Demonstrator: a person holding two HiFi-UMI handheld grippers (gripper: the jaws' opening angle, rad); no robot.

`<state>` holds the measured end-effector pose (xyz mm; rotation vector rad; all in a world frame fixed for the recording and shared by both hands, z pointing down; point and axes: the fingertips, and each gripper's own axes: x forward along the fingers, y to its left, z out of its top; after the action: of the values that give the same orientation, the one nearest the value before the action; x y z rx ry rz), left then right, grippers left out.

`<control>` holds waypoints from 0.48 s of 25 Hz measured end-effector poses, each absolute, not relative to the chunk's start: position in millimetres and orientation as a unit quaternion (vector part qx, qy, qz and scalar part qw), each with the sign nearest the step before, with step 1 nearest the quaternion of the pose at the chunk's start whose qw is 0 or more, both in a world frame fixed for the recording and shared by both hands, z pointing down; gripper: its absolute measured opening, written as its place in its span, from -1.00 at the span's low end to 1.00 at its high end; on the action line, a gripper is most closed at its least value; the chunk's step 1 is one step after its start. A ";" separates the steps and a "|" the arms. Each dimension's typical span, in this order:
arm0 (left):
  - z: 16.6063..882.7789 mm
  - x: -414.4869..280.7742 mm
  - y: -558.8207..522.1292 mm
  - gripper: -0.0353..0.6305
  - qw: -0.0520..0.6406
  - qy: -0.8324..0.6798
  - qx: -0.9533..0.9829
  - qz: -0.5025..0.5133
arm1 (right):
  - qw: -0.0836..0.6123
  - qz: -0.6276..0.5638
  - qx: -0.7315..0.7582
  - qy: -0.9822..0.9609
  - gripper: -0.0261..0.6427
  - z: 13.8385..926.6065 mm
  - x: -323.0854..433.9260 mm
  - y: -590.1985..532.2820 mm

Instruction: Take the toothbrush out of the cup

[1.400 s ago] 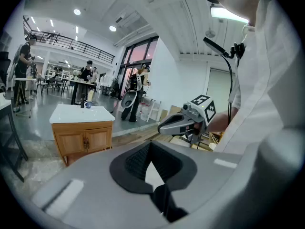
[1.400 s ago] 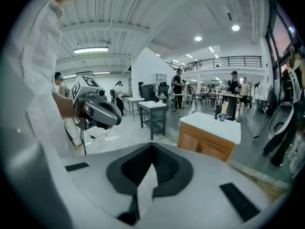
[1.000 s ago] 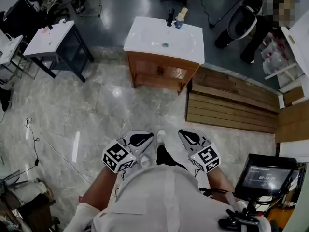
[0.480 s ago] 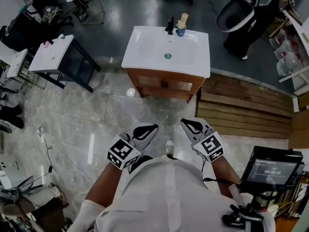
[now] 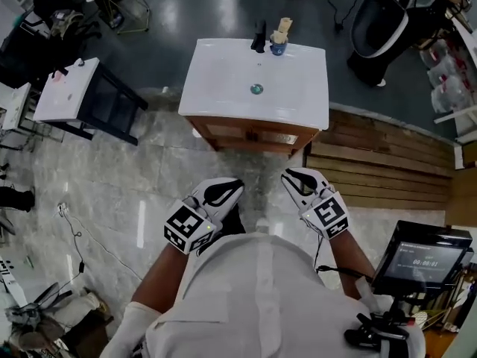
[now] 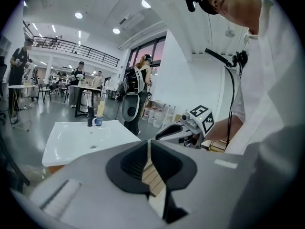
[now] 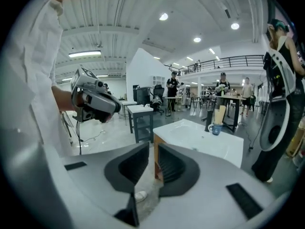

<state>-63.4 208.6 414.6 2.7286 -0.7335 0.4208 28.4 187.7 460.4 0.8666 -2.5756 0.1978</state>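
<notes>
A small blue cup (image 5: 278, 48) stands at the far edge of the white sink top (image 5: 298, 107), beside a black faucet (image 5: 259, 36). A pale beige toothbrush (image 5: 283, 26) sticks up out of it. The cup (image 6: 97, 121) (image 7: 217, 129) shows small and far off in both gripper views. My left gripper (image 5: 223, 192) (image 6: 148, 144) is held over the floor short of the sink, shut and empty. My right gripper (image 5: 297, 177) (image 7: 153, 149) is level with it on the right; its jaws are opening with nothing between them.
The sink sits on a wooden vanity (image 5: 253, 134). Wooden planks (image 5: 373, 162) lie on the floor to its right. A second white-topped stand (image 5: 63, 88) is at the left, a monitor on a tripod (image 5: 421, 259) at the lower right. People stand in the background.
The person has walked toward the sink, so it lies nearer and more centred. Both grippers have come forward with the body, still side by side.
</notes>
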 end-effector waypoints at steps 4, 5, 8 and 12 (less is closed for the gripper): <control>415.7 -68.5 161.8 -0.87 0.146 -0.224 0.953 0.143 | 0.215 0.089 0.343 -0.910 -0.74 457.0 29.5 145.3; 413.6 -68.1 149.7 -0.87 0.143 -0.214 0.956 0.142 | 0.218 0.088 0.353 -0.906 -0.73 454.3 30.8 134.0; 409.5 -71.4 110.0 -0.87 0.136 -0.187 0.962 0.143 | 0.225 0.082 0.375 -0.896 -0.72 448.3 27.4 94.4; 408.7 -80.0 58.7 -0.87 0.127 -0.157 0.969 0.144 | 0.222 0.084 0.408 -0.881 -0.71 447.4 21.6 37.0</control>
<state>-80.0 58.7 408.7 2.8198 -0.4565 0.4180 21.6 37.0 447.4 1.1288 -2.4357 0.2319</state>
